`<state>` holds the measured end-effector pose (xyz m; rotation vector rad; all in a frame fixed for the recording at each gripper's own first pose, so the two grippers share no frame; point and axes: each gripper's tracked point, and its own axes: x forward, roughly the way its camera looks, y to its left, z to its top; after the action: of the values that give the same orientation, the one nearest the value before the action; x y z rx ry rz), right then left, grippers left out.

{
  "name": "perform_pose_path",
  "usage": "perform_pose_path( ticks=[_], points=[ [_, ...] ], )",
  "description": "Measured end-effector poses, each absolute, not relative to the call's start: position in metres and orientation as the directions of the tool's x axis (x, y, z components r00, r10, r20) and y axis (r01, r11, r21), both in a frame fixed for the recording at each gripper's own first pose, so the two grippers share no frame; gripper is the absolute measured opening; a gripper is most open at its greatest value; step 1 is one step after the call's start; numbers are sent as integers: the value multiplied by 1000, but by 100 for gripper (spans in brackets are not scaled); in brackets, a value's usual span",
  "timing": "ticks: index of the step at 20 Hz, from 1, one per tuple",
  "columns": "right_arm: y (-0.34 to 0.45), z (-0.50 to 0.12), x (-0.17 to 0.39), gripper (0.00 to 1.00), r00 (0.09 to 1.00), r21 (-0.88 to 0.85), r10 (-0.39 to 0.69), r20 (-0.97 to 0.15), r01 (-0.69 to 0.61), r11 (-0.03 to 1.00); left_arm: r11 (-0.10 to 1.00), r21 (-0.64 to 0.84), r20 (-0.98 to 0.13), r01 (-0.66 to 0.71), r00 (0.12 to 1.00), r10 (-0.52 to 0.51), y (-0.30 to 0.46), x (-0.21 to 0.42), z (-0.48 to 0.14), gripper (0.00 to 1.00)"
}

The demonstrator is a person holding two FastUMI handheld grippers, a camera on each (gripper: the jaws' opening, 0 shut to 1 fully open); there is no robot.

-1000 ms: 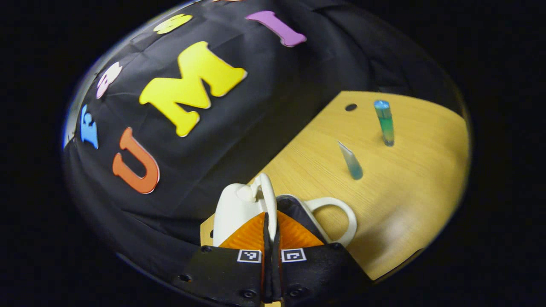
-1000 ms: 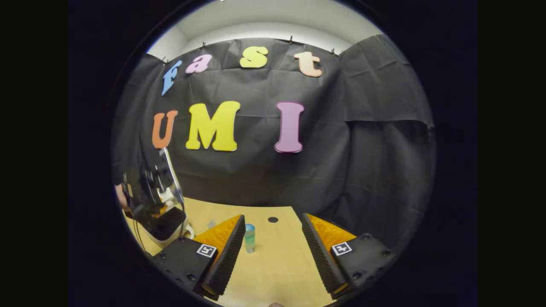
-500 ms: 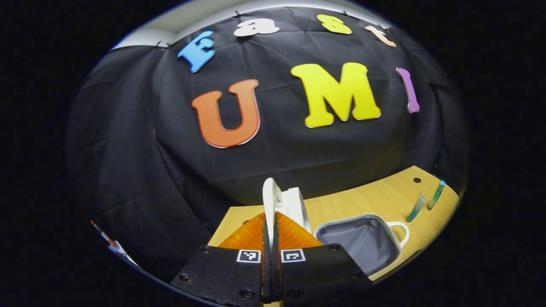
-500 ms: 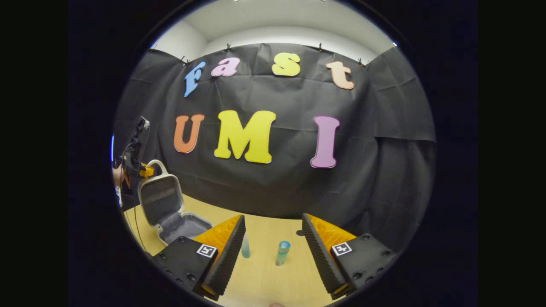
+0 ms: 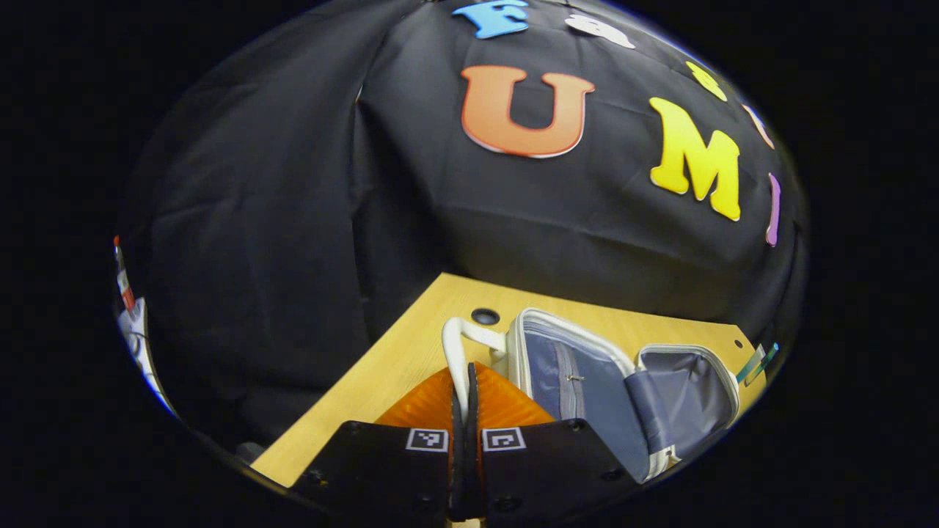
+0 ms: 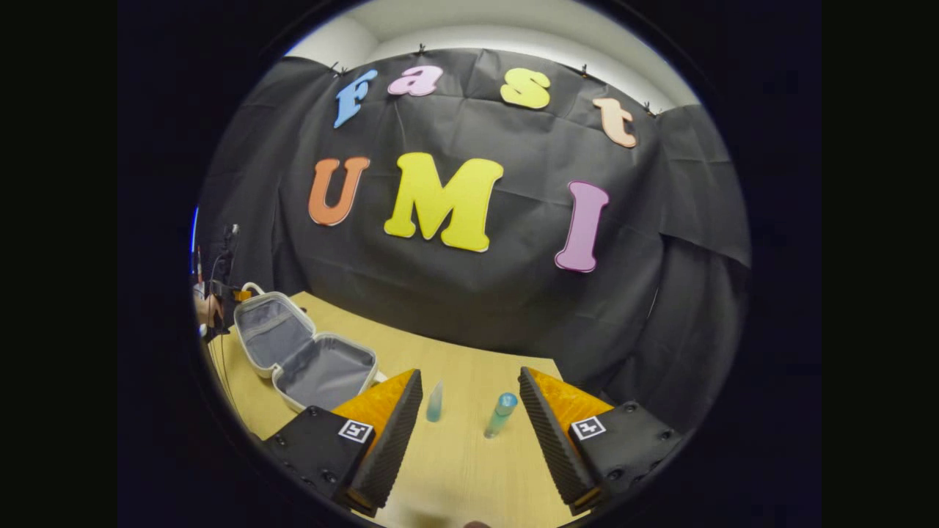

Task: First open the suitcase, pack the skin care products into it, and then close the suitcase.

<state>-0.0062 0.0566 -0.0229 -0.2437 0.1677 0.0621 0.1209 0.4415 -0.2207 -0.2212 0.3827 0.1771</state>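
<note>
On the tabletop (image 6: pixel 469 469), a small white suitcase (image 6: pixel 304 356) lying open flat near the left edge, grey fabric lining and a zip pocket showing inside. Opening looks done; packing and closing remain. Left claw (image 5: pixel 465 389) pinched tight on the thin white loop handle (image 5: pixel 456 350) of the lid half. Right claw (image 6: pixel 469 425) spread wide and empty, hovering above the pale wood grain. Two skin care items standing apart from the case: a tapered translucent tube (image 6: pixel 435 402) and a slim blue-capped bottle (image 6: pixel 500 414), both smooth plastic, bluish-green, not yet packed.
</note>
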Motion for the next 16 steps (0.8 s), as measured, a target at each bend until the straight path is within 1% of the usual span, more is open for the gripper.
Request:
perform_pose_path(
  ticks=[4, 6, 7, 8, 9, 10, 11, 12, 13, 14, 15, 16],
  points=[
    [68, -31, -4, 80, 979, -245, 22, -202, -73, 967, 924, -292, -473, -248, 877, 86, 446, 139, -278, 3],
    [72, -33, -2, 79, 977, -249, 18, -211, -71, 966, 913, -312, -499, -262, 863, 77, 442, 140, -287, 6],
    [75, -33, 0, 77, 977, -245, 19, -212, -73, 967, 910, -316, -502, -267, 861, 79, 443, 139, -289, 8],
    [78, -33, 1, 77, 977, -242, 22, -213, -74, 967, 912, -285, -514, -296, 850, 115, 451, 139, -293, 1],
    [80, -34, 2, 79, 977, -236, 26, -212, -77, 969, 918, -253, -532, -305, 836, 131, 456, 136, -297, 21],
    [83, -35, 4, 79, 976, -230, 32, -216, -83, 970, 922, -236, -539, -307, 831, 139, 458, 131, -294, 36],
    [85, -38, 5, 79, 975, -219, 40, -220, -89, 972, 924, -221, -541, -311, 828, 149, 459, 127, -291, 40],
    [88, -40, 7, 79, 973, -208, 49, -224, -97, 973, 926, -218, -536, -308, 831, 150, 460, 124, -285, 36],
    [90, -42, 7, 79, 972, -198, 57, -229, -104, 975, 925, -210, -530, -317, 832, 164, 461, 120, -277, 54],
    [92, -41, 7, 79, 972, -187, 67, -226, -111, 976, 925, -207, -525, -319, 834, 170, 458, 116, -269, 82],
    [91, -40, 7, 80, 973, -175, 74, -220, -114, 978, 922, -210, -508, -325, 842, 181, 452, 111, -257, 72],
    [89, -38, 7, 77, 974, -163, 80, -210, -115, 980, 918, -228, -487, -323, 855, 180, 441, 104, -241, 95]
  ],
)
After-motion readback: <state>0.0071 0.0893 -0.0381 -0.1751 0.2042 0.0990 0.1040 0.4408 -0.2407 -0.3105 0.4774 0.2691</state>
